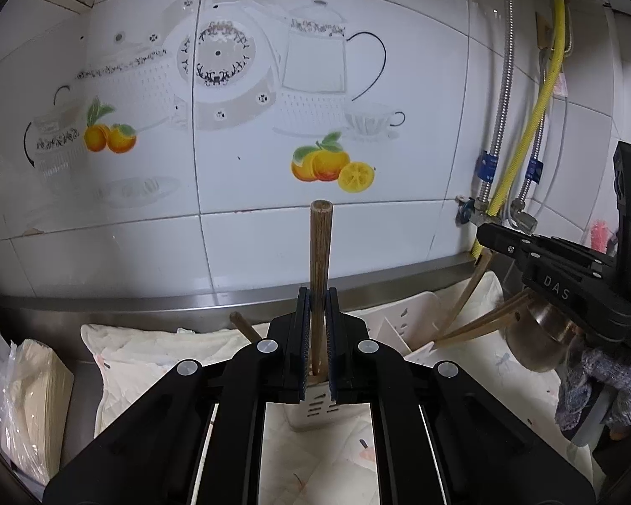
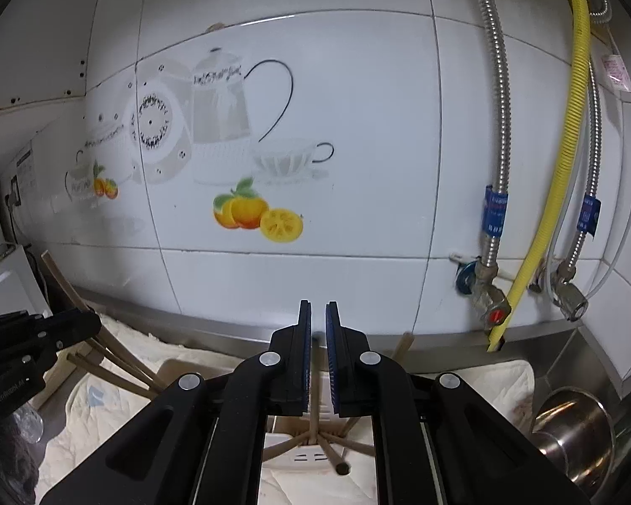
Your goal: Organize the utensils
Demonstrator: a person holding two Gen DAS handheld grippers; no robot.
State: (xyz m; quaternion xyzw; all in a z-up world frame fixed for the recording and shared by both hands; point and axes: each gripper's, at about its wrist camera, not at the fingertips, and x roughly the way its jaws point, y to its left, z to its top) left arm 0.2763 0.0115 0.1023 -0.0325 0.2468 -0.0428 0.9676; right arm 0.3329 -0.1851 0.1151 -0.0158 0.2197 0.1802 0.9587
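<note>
Chopsticks first: through the left wrist camera we see the left gripper [image 1: 319, 307] clamped on an upright wooden chopstick [image 1: 320, 252] whose lower end stands in the white slotted holder [image 1: 315, 412], which sits on the cream cloth [image 1: 155, 357]. Through the right wrist camera, our right gripper [image 2: 318, 320] hangs above that holder [image 2: 311, 458], its jaws slightly apart and gripping nothing, while more chopsticks [image 2: 315, 433] fan out inside the holder.

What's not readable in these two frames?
- Left wrist view: the lower end of the chopstick and the inside of the white holder are hidden by the left tongs.
- Right wrist view: the holder's compartments are hidden by the right tongs.
- Right wrist view: the metal pot is cut off by the edge.
</note>
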